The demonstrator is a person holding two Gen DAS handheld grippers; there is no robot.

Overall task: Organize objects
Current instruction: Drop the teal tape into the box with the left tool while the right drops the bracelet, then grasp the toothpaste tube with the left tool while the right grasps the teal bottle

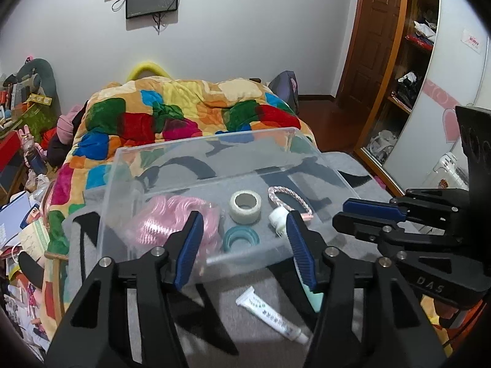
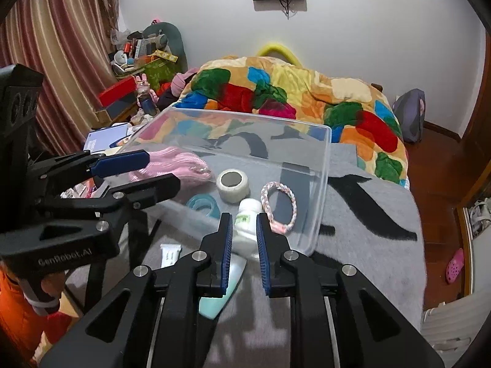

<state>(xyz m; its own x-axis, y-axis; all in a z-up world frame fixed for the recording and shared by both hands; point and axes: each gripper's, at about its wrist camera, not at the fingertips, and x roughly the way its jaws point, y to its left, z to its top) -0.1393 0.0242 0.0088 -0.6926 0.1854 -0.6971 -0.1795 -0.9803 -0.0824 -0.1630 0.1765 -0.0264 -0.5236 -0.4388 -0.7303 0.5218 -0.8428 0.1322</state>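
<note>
Spread across the foot of a bed with a patchwork quilt [image 2: 307, 92], a grey blanket [image 2: 368, 214] is carrying a clear plastic bin [image 2: 325, 165], and the sorting is looking well underway. Already lying inside the bin are a pink knitted bundle [image 2: 178, 162], a white tape roll [image 2: 232, 185], a teal tape ring [image 2: 201, 204] and a braided pink-and-white bracelet [image 2: 279, 205]. The right gripper [image 2: 244, 233] is closing narrowly on a small white bottle [image 2: 247, 224], its jaws sitting against the bottle's sides at the bin's near edge; whether the bottle is resting on the floor of the bin or being held just above it, I cannot tell. The left gripper [image 1: 242, 236] is hanging with its jaws wide and holding nothing, just in front of the bin's near wall.

Two things are waiting outside on the blanket: a white tube [image 1: 270, 316] lying near the left gripper, and a mint-green tube [image 2: 221, 288] lying beneath the right gripper's jaws. By my reckoning most of the job is done, with the bottle being settled and those two tubes remaining.
</note>
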